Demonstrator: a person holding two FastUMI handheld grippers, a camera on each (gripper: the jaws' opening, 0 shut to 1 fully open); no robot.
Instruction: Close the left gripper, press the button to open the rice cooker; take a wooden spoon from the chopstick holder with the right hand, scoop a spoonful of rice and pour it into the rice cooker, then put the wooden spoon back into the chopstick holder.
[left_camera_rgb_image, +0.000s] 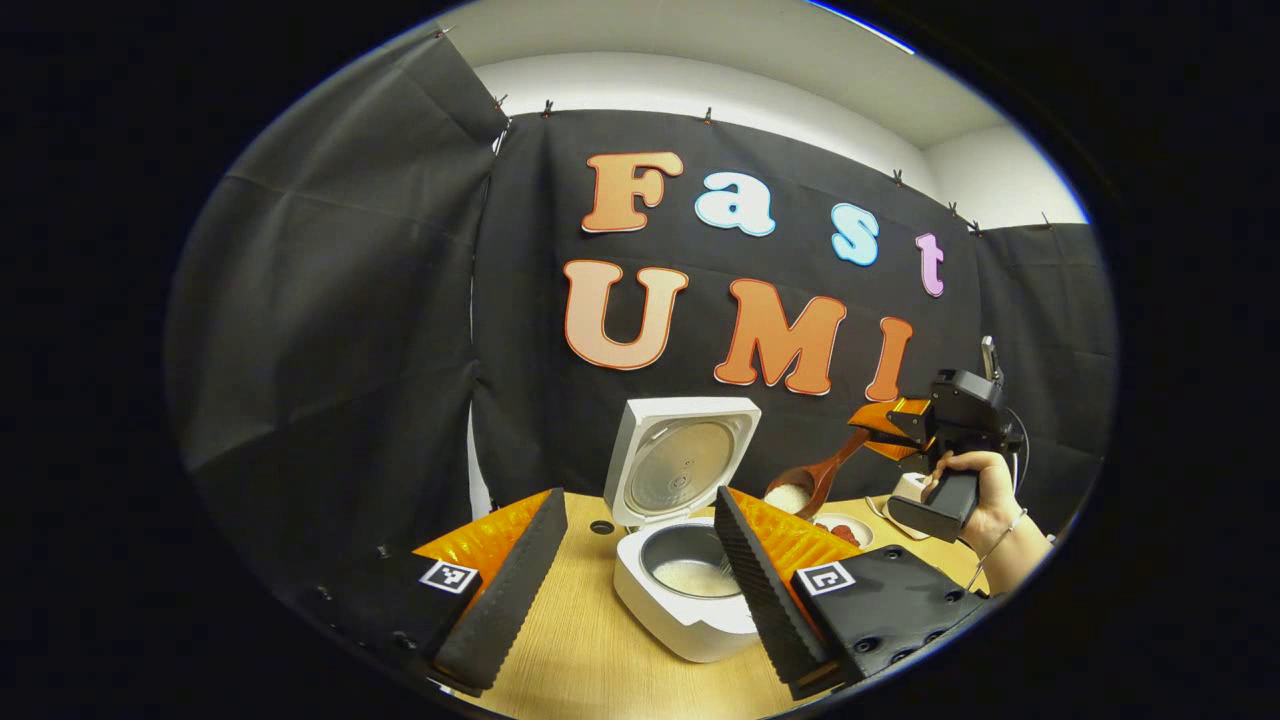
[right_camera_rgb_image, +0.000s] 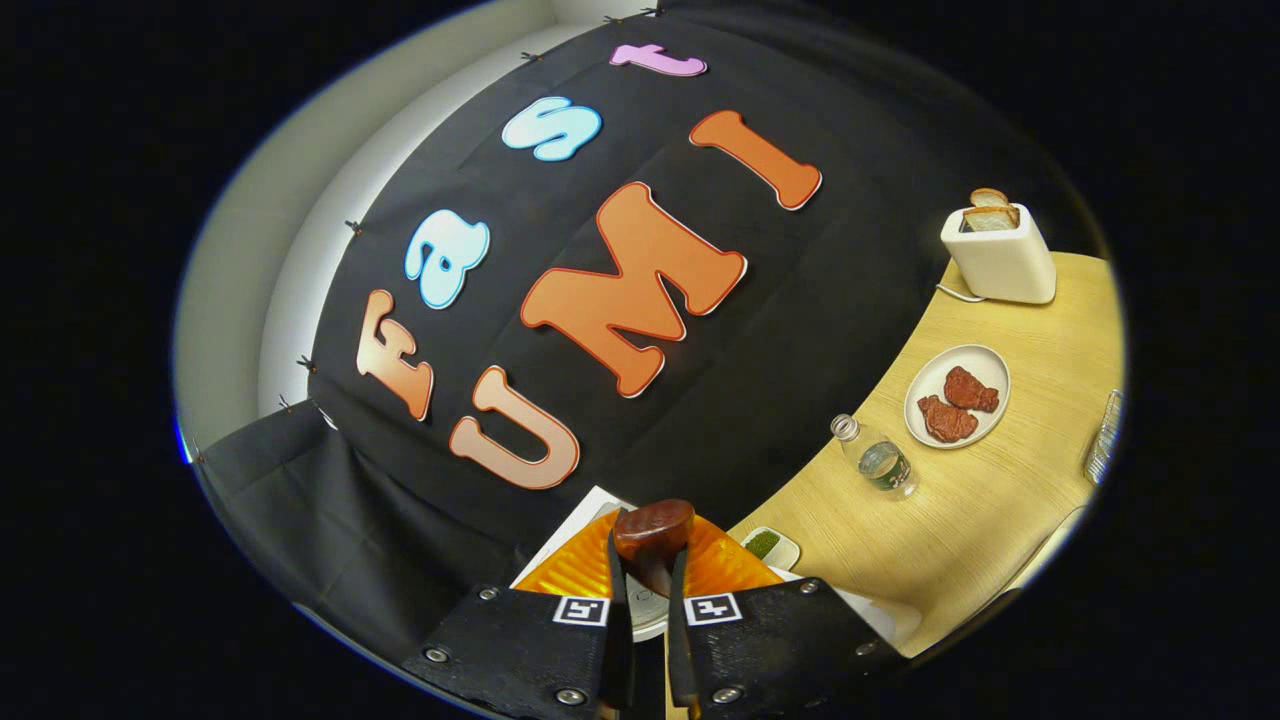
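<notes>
Right gripper (left_camera_rgb_image: 880, 425), clamped tight on the wooden spoon (left_camera_rgb_image: 812, 482) handle, carrying it bowl-down and roughly level, probably so the white rice heaped in it doesn't spill on the way over. Hovering just right of the rice cooker (left_camera_rgb_image: 690, 600), which sits open on the table (left_camera_rgb_image: 570, 650) with its lid (left_camera_rgb_image: 680, 460) flipped up and some rice already in the pot. Left gripper (left_camera_rgb_image: 625, 580) parked spread wide, holding nothing, framing the cooker, likely just keeping clear.
</notes>
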